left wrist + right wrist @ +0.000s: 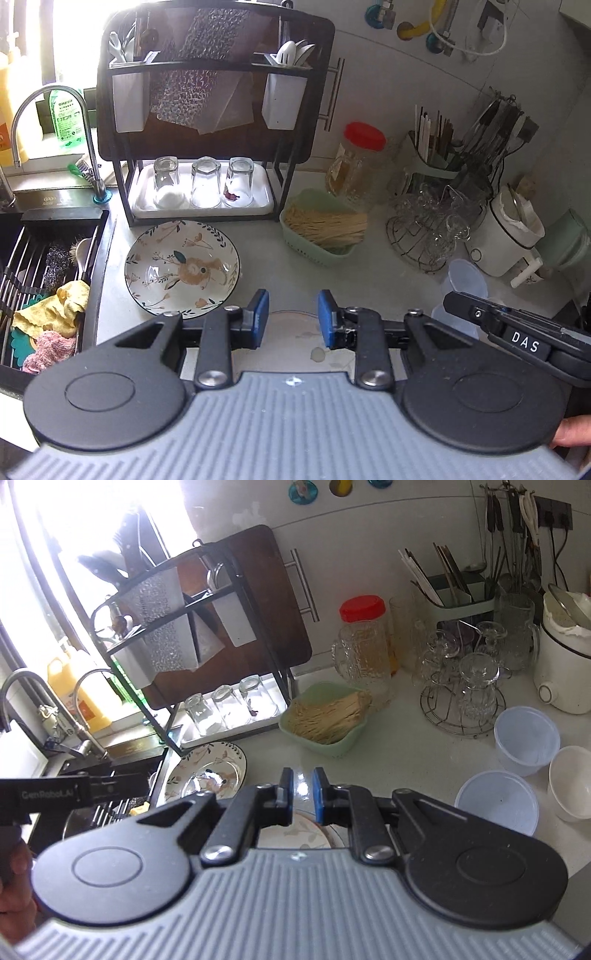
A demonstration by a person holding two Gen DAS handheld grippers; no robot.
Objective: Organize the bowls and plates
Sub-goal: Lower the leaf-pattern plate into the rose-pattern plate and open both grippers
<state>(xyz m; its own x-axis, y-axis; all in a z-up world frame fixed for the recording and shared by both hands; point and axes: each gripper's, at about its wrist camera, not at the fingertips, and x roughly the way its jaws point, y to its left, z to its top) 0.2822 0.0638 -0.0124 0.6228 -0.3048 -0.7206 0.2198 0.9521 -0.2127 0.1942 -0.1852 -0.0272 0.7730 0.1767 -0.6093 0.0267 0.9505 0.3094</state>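
So both grippers are hovering over the pale tabletop (388,266) with nothing in them. The left gripper (291,319) has its jaws parted by a modest gap, only bare tabletop showing between the blue pads. The right gripper (303,797) has its jaws nearly together, just a thin sliver between the pads, and it isn't clamped on anything either.

The floral bowl (182,268) sits on the tabletop in front of the black dish rack (122,184), just beside the sink (48,266), a bit ahead and to the left of the left gripper. In the right wrist view, a patterned plate (303,834) peeks out just below the right gripper's jaws, mostly hidden by the gripper body.

Over to the right there are two clear plastic containers (526,738) and a small white bowl (570,782) close together. A green basket of noodles (325,229) sits further back by the red-lidded jar (358,158).
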